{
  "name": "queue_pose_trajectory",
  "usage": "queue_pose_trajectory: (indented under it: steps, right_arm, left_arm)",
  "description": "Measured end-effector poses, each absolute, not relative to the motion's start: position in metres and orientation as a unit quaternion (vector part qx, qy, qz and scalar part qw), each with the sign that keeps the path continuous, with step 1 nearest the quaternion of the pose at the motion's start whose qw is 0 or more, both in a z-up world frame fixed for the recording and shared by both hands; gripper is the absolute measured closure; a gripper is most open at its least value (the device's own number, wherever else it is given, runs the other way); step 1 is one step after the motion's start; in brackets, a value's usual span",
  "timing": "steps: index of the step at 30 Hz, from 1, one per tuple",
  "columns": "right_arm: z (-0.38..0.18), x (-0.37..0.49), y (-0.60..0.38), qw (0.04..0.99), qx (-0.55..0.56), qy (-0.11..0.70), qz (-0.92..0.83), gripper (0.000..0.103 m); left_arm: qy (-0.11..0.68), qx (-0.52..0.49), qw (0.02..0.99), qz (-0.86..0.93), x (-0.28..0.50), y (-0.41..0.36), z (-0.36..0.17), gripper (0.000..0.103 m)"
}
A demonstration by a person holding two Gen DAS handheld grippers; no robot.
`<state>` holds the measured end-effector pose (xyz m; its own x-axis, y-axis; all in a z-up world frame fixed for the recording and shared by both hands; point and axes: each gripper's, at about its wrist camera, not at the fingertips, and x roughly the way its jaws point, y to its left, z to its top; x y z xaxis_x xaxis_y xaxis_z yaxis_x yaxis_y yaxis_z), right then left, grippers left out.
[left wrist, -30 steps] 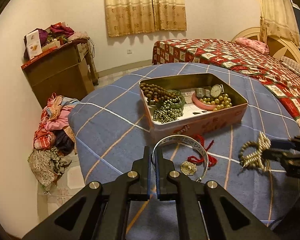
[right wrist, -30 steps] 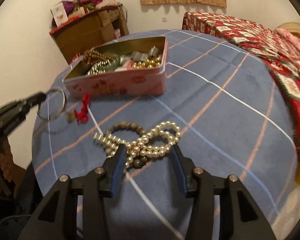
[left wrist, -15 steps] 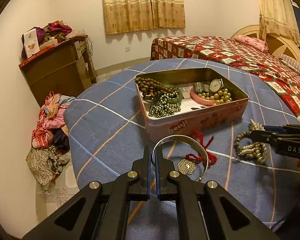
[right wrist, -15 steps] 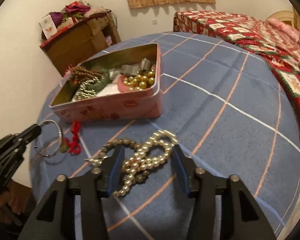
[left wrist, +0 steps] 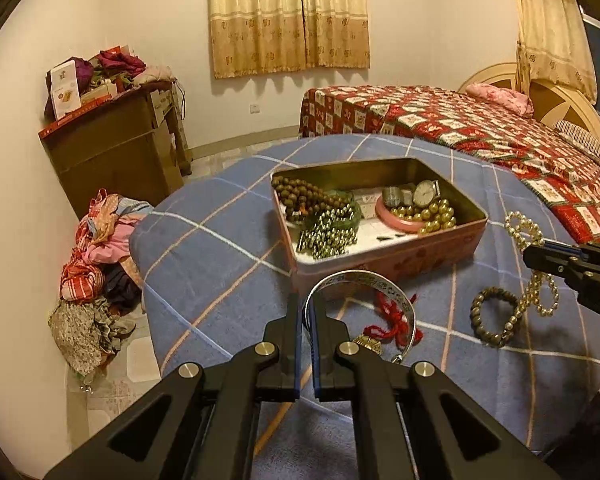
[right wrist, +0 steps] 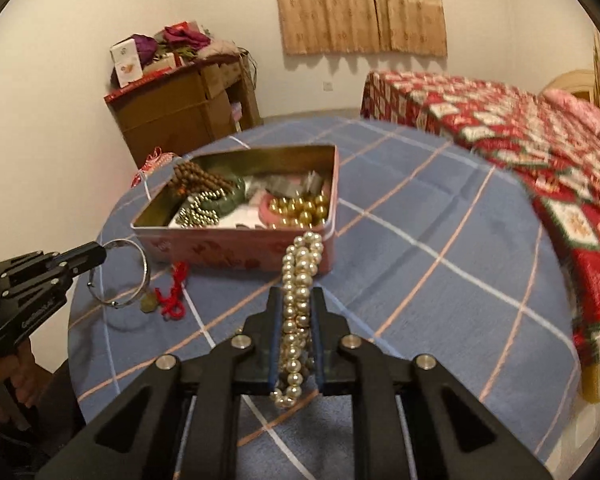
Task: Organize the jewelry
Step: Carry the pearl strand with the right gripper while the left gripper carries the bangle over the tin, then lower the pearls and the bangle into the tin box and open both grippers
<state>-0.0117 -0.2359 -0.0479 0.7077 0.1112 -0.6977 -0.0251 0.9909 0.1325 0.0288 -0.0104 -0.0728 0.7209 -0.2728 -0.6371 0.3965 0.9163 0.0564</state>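
Starting at the left: grips a thin silver metal bangle (left wrist: pixel 364 276) by its near rim in the left gripper (left wrist: pixel 308 308), jaws pinched fully shut on the band, probably because so narrow a hoop gives no other purchase. Keeps the hoop tilted up off the blue checked tablecloth (right wrist: pixel 440 280), just short of the open pink rectangular tin box (left wrist: pixel 400 260), presumably ready to go over the wall and in. Leaves a knotted red cord with a small brass charm (left wrist: pixel 396 322) lying on the cloth under the hoop; cannot tell whether tied to the bangle or merely beside it. In the middle, already holds brown wooden beads, small metallic beads, a pink ring, gold balls and a wristwatch inside the tin, so likely meant as the home for every loose piece. Further right, closes the right gripper (right wrist: pixel 296 292) on a doubled strand of cream pearl necklace (right wrist: pixel 298 280), pads pressing the beads between them, loops sticking out ahead towards the tin and the tail hanging below. Takes the strand in a bunch, seemingly to stop the slack from trailing. Lastly, leaves a dark beaded bracelet (left wrist: pixel 476 308) on the cloth beneath, touching the dangling pearls; may snag and come along.
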Motion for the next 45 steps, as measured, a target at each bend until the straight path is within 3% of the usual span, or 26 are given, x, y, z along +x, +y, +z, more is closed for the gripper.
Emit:
queue_pose_trajectory:
  steps: [21,45]
  right_arm:
    - [0.002,0.027,-0.224,0.946,0.005,0.318,0.057,0.088]
    - [-0.015,0.096,-0.215,0.937,-0.036,0.344,0.057,0.088]
  left_arm:
    - [0.276,0.119,0.94,-0.16,0.059,-0.021,-0.024,0.101]
    - [0.287,0.161,0.931,-0.154,0.127,-0.056,-0.042,0.101]
